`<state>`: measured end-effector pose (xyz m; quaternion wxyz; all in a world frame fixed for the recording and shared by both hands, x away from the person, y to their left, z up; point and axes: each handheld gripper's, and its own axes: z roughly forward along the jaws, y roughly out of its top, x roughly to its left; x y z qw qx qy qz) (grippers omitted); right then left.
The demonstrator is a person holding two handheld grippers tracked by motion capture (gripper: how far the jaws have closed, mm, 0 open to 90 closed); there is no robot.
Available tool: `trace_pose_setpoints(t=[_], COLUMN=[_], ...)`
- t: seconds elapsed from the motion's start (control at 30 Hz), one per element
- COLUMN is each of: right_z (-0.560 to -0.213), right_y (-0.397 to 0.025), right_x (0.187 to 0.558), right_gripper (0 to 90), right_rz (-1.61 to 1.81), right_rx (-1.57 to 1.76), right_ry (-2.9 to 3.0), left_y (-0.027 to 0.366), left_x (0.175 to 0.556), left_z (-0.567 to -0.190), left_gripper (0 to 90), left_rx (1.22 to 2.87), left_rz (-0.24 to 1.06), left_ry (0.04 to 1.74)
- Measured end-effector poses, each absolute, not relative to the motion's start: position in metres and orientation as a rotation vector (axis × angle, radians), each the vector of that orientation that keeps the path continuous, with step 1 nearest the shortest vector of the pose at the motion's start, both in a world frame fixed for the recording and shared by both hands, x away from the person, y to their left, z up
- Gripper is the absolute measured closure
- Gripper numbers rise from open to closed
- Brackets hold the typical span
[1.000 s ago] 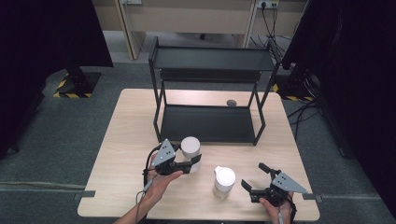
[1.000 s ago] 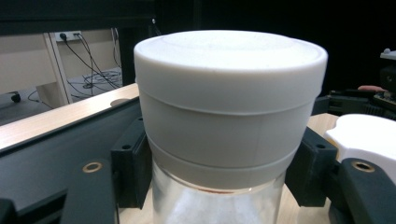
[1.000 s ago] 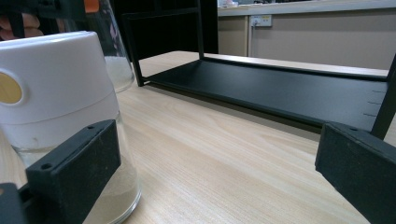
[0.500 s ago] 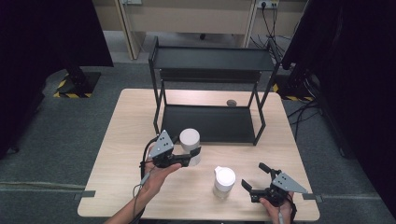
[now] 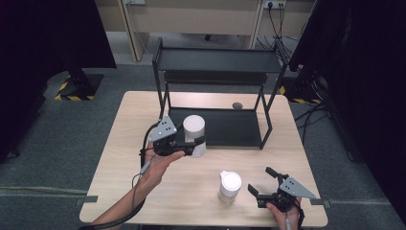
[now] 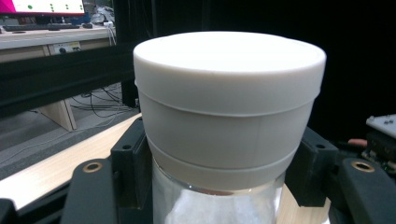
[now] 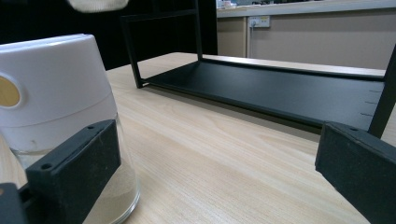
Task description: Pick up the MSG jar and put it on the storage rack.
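white-capped clear glass jar (image 5: 194, 134) is seen in the high view clamped between the jaws of the left gripper (image 5: 191, 146), raised above the light wooden table (image 5: 124, 143) just in front of the near left corner of the black metal two-tier shelf rack (image 5: 215, 64). a second clear jar with a white spouted lid (image 5: 229, 188) stands on the table nearer the person, right of centre. the right gripper (image 5: 262, 188) is held low at the near right edge, its jaws spread apart and pointed toward that second jar without touching it. a small dark round object (image 5: 237, 105) lies on the table behind the rack's lower tray.

in the left gripper view, the white-capped jar (image 6: 229, 116) is pressed on both sides by the black jaws just under its cap, and clear glass is seen below.

in the right gripper view, the jar with the spouted lid (image 7: 60, 112) stands at the left, just beside the left jaw; the jaws are wide apart with bare table between them, and the rack's lower tray (image 7: 280, 93) lies farther off.
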<state>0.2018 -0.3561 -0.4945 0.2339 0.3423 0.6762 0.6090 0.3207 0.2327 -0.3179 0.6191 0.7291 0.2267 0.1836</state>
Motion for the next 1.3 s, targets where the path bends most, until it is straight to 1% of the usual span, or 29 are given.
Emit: trace_pose_setpoints(t=[0.3,0.67,0.77,1.17,1.3], right_z=[-0.495,-0.495,-0.495,-0.495,-0.495], right_y=[-0.356,-0.356,-0.357,-0.357,-0.357], right_x=[0.202,0.202,0.202,0.201,0.202], right_gripper=[0.4,0.4,0.4,0.4,0.4], right_rz=[1.674,1.675,1.676,1.677,1.677], right_rx=[0.937,0.936,0.94,0.938,0.936], right_ry=[1.854,1.855,1.856,1.854,1.857], left_y=[0.233,0.229,0.228,0.219,0.216], left_x=[0.331,0.34,0.344,0.354,0.359], left_z=[-0.282,-0.242,-0.23,-0.195,-0.188], left_gripper=[34.8,34.9,34.9,34.9,34.9], left_rx=[1.675,1.683,1.682,1.667,1.646], left_rz=[0.42,0.479,0.477,0.497,0.502], left_ry=[0.54,0.551,0.562,0.584,0.603])
